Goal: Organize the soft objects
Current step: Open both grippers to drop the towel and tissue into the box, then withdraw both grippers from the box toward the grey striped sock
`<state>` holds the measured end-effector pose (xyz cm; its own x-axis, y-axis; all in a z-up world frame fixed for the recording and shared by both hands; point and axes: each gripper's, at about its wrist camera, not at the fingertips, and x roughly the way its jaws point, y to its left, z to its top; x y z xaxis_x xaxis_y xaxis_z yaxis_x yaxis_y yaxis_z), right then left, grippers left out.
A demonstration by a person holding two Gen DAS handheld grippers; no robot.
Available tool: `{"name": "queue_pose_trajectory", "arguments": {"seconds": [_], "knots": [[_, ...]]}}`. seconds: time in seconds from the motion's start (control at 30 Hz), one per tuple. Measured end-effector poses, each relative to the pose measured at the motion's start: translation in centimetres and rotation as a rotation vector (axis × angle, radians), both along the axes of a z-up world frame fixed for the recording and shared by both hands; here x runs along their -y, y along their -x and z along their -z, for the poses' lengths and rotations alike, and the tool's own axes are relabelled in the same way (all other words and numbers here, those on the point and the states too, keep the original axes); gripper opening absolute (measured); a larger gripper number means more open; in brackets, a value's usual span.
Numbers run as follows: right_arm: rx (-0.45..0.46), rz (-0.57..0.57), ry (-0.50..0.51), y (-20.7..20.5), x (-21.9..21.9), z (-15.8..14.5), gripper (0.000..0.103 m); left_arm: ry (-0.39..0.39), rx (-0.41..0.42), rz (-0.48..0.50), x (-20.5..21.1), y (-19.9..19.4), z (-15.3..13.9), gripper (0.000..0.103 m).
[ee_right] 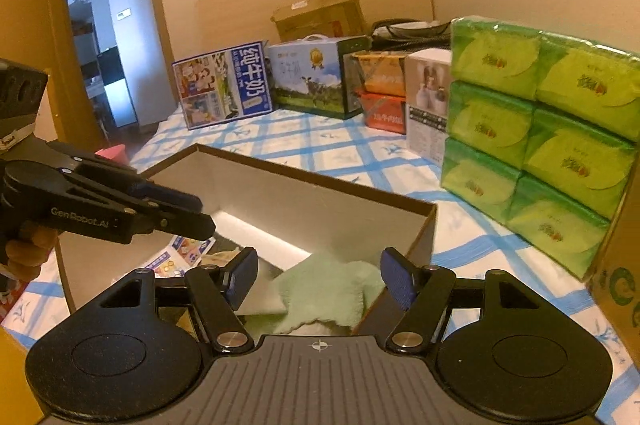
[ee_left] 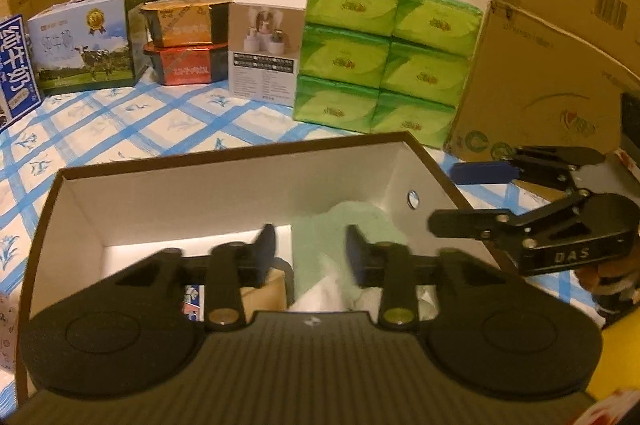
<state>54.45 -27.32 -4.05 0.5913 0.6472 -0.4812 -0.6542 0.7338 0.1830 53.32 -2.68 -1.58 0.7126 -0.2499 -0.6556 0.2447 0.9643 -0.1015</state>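
Observation:
A pale green towel (ee_left: 352, 225) lies crumpled in the right end of an open box (ee_left: 240, 193) with a brown rim and white walls. My left gripper (ee_left: 312, 249) hangs over the box, open, with the towel showing through the gap and nothing pressed between the pads. From the right wrist, the same towel (ee_right: 332, 289) lies under my right gripper (ee_right: 320, 273), which is open wide and empty above the box (ee_right: 304, 201). The left gripper (ee_right: 200, 215) reaches in from the left; the right gripper (ee_left: 452, 199) reaches in from the right.
A printed leaflet (ee_right: 184, 253) and a brown item (ee_left: 264, 293) lie on the box floor. Stacked green tissue packs (ee_left: 384, 53), a tall cardboard carton (ee_left: 552, 65), a white box (ee_left: 264, 45) and milk cartons (ee_left: 88, 45) line the back of the blue-checked sheet (ee_left: 140, 121).

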Motion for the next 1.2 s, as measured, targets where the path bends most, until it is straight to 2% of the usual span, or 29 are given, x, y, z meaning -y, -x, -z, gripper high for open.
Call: {"name": "queue_pose_trajectory", "arguments": {"seconds": [0.13, 0.4, 0.6, 0.83, 1.2], "knots": [[0.026, 0.037, 0.004, 0.7, 1.0, -0.5, 0.068, 0.021, -0.025, -0.016, -0.9, 0.8, -0.3, 0.045], [0.016, 0.186, -0.032, 4.5, 4.9, -1.3, 0.068, 0.019, -0.001, -0.077, -3.5, 5.7, -2.4, 0.047], [0.006, 0.265, -0.094, 9.3, 6.8, -2.2, 0.068, 0.042, 0.036, -0.142, -5.8, 10.3, -5.4, 0.049], [-0.002, 0.345, -0.177, 15.4, 7.7, -3.8, 0.068, 0.014, 0.060, -0.195, -7.3, 16.3, -8.4, 0.051], [0.020, 0.373, -0.270, 24.8, 5.9, -8.5, 0.068, 0.075, 0.053, -0.264, -8.5, 26.1, -10.3, 0.055]]}}
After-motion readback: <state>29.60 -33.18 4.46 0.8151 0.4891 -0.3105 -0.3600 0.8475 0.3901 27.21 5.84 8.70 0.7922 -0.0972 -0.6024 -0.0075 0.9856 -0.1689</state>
